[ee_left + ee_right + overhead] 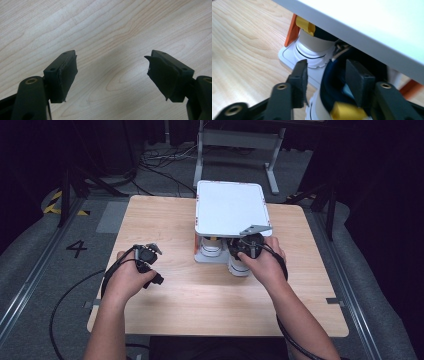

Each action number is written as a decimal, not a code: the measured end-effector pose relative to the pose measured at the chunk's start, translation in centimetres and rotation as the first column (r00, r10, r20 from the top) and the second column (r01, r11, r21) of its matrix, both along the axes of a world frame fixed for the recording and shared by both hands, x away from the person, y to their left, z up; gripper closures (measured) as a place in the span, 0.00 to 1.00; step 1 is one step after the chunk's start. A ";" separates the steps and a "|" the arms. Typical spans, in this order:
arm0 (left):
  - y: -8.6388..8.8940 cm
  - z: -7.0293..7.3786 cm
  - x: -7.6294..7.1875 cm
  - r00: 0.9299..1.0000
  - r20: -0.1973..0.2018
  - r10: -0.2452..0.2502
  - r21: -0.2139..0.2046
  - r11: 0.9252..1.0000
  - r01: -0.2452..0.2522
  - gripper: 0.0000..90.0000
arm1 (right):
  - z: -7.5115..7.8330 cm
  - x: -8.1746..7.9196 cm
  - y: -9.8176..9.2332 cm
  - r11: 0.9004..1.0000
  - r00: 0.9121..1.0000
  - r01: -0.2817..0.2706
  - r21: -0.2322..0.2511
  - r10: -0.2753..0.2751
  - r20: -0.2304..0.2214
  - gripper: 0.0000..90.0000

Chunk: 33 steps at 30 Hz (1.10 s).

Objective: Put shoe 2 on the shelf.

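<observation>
The person holds one claw in each hand over a light wooden surface; a white two-level rack with orange posts stands toward the far middle of it, and its flat top shelf covers the lower tray.

The right claw is at the front edge of the rack, on the right part; the right gripper view shows its jaws spread around the opening of a white shoe with a dark blue inside and a yellow tab; one jaw is outside the collar, the other is inside the opening, and the pads do not press on the collar. This shoe sticks out from the front of the rack toward the person. A second white shoe sits just behind it on the lower tray, under the top shelf, beside an orange post.

The left claw is well apart from the rack, over the bare surface at the left; its jaws are spread wide with nothing between them.
</observation>
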State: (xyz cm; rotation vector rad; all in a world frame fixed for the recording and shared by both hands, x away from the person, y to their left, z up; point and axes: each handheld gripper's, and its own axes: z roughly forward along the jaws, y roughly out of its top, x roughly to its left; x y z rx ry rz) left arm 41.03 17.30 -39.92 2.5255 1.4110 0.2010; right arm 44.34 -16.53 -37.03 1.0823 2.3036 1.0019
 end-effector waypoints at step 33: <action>-1.3 -0.1 0.6 0.999 -0.012 -0.037 0.002 0.999 0.037 0.26 | -6.2 -3.1 -2.9 0.998 0.997 0.058 0.027 -0.059 0.052 1.00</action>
